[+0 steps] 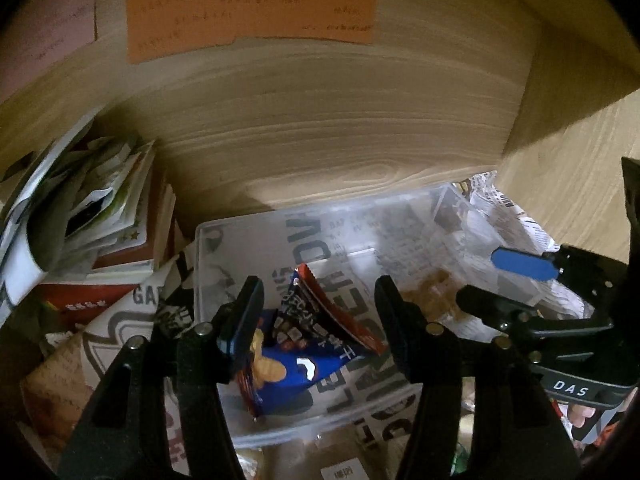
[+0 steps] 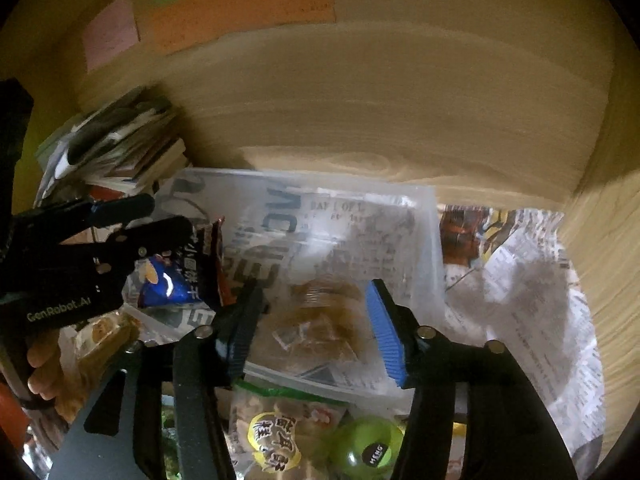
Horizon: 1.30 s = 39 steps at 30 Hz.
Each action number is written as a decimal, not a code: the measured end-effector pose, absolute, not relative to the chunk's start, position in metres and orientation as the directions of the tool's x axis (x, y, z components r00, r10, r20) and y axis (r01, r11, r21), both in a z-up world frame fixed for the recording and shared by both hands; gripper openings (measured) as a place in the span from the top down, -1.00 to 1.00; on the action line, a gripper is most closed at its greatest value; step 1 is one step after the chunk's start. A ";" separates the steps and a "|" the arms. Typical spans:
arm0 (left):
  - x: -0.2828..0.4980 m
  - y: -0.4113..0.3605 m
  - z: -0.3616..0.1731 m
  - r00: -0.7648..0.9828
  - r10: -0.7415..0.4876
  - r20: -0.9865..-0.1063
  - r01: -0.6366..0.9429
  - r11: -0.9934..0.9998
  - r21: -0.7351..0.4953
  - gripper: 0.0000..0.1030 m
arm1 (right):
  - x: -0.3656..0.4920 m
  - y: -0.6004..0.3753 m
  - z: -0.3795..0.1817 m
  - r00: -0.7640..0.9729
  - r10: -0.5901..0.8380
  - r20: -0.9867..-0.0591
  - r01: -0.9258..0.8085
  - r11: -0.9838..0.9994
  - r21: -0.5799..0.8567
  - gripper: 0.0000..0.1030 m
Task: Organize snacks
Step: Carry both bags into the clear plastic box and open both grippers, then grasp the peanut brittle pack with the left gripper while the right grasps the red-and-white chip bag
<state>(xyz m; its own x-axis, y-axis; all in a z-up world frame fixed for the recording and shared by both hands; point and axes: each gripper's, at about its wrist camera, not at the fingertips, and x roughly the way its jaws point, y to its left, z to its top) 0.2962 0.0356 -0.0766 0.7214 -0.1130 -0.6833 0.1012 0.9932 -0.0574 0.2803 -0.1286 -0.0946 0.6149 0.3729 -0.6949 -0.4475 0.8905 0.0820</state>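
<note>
A clear plastic bin (image 1: 320,216) stands on printed newspaper in a wooden nook. In the left wrist view my left gripper (image 1: 316,308) reaches into the bin's left part. A blue and red snack packet (image 1: 296,356) rests on the bin floor between its parted fingers, brushing the left pad. The right wrist view shows that packet (image 2: 176,280) just beneath the left gripper (image 2: 168,214). My right gripper (image 2: 314,328) stands open over the bin's (image 2: 436,260) right part, with a clear packet of brown snacks (image 2: 324,320) lying loose between its blue pads. The right gripper (image 1: 478,276) also shows at the right of the left wrist view.
A messy stack of books and papers (image 1: 100,220) leans left of the bin. Coloured paper notes (image 1: 248,16) hang on the wooden back wall; a wooden side wall (image 1: 580,160) closes the right. In front of the bin lie a yellow-labelled snack bag (image 2: 276,436) and a green round container (image 2: 368,444).
</note>
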 end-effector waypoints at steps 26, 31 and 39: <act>0.152 0.054 -0.057 0.820 -0.048 -0.570 0.068 0.998 0.014 -0.90 | 0.164 -0.169 -0.061 0.746 0.383 -0.545 -0.433 0.901 0.040 -0.88; 0.137 0.064 -0.084 0.787 -0.051 -0.615 0.057 0.998 -0.011 -0.91 | 0.151 -0.173 -0.074 0.737 0.372 -0.564 -0.428 0.903 0.038 -0.88; 0.123 0.070 -0.132 0.709 -0.080 -0.701 0.023 0.996 -0.091 -0.91 | 0.143 -0.180 -0.116 0.687 0.336 -0.644 -0.400 0.915 0.050 -0.88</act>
<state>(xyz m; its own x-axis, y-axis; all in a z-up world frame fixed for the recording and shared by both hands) 0.1235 0.0703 -0.1319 0.7089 -0.0802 -0.7007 0.0227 0.9956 -0.0909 0.1430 -0.1795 -0.1159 0.6874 0.3359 -0.6440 -0.4000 0.9151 0.0504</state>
